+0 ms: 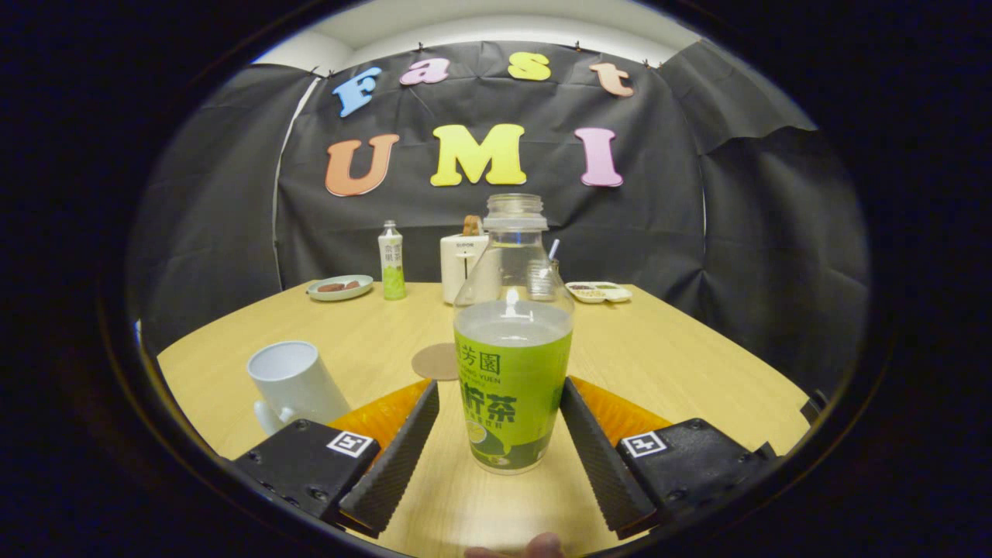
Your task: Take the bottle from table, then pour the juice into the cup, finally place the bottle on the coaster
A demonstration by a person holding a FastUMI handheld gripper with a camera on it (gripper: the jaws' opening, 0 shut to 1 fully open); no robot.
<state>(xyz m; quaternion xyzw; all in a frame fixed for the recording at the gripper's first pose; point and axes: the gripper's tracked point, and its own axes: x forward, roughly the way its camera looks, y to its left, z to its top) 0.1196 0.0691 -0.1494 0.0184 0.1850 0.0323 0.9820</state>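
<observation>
Presently the task stands at its first step, with nothing completed. The juice bottle, uncapped, green-labelled and filled to roughly its shoulder, stands upright on the desk. The tongs are spread wide, one finger to each side of the bottle's lower body; a gap shows on both sides, so neither finger presses on it and no grip is made.

Relative to the bottle: the white cup stands on the desk to its left, just beyond the left finger, its opening tilted toward the camera and its inside appearing empty. The round brown coaster lies flat just behind and left of the bottle, bare, partly hidden by it.

Further behind the bottle, near the far desk edge, stand a second small green bottle, a plate with food, a white appliance and a divided dish; none belongs to the task.

Outstanding, in my judgement: closing on the bottle, lifting, pouring into the cup, and setting down on the coaster.
</observation>
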